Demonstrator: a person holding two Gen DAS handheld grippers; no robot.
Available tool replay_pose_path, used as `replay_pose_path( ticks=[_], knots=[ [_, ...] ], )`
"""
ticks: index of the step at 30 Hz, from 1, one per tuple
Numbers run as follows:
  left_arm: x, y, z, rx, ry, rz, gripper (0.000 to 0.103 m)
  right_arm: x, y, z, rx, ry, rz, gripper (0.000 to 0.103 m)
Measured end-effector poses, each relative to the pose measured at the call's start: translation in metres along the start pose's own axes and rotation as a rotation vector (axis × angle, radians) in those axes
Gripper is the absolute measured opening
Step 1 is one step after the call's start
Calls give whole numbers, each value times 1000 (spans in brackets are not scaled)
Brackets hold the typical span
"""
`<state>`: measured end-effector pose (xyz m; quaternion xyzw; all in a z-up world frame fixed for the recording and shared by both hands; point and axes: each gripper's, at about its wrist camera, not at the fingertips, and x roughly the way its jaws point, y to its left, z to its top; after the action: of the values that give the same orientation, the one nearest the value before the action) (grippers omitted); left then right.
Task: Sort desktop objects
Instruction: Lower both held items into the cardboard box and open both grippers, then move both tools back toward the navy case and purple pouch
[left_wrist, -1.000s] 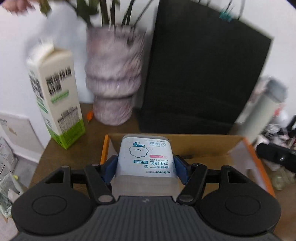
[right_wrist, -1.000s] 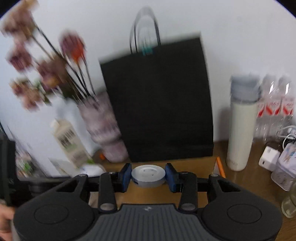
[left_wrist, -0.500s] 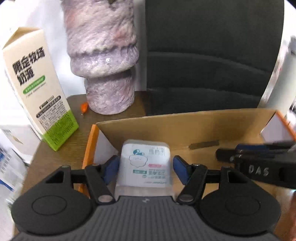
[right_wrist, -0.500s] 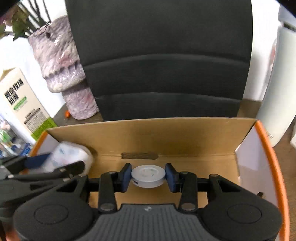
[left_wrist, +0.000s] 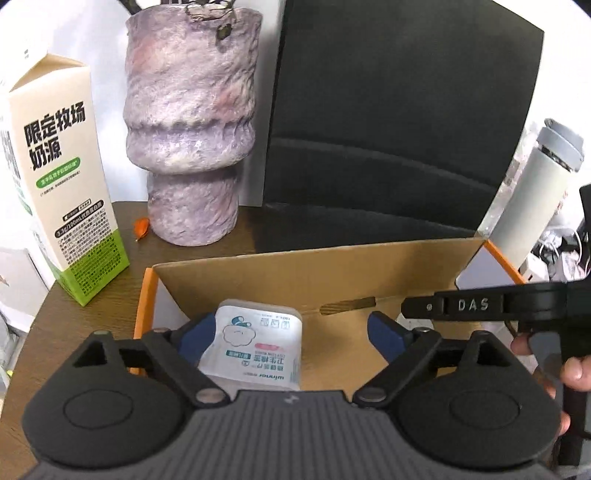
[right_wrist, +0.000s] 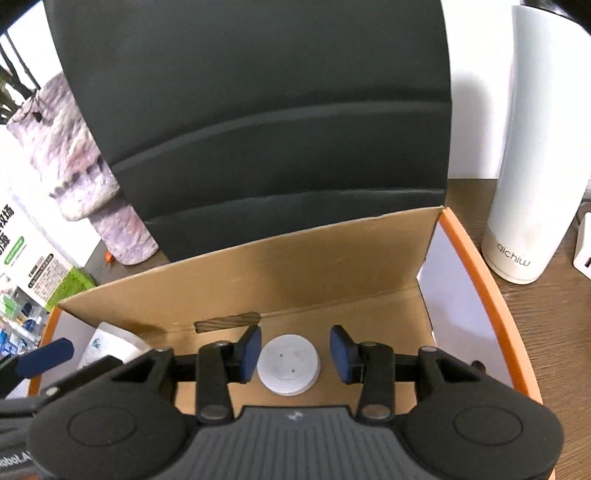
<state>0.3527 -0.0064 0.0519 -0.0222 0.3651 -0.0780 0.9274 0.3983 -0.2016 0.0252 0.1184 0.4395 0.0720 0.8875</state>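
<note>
I'm at the drop-off: over the cardboard box (right_wrist: 332, 266), my left gripper (left_wrist: 291, 334) has just spread off the cotton-swab pack (left_wrist: 255, 349) — released, lying inside. My right gripper (right_wrist: 295, 356) has just widened too, the white disc (right_wrist: 288, 365) loose on the box floor — next I lift both clear.

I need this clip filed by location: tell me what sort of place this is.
Most likely a home or office desk being tidied. A wooden desk top against a white wall holds a milk carton, a purple vase, a white thermos and an open cardboard box collecting small items.
</note>
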Motion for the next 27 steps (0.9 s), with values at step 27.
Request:
replay_pose_path(
  ticks=[27],
  knots=[
    [-221, 12, -113, -17, -151, -63, 95, -246, 32, -145, -266, -263, 37, 66]
  ],
)
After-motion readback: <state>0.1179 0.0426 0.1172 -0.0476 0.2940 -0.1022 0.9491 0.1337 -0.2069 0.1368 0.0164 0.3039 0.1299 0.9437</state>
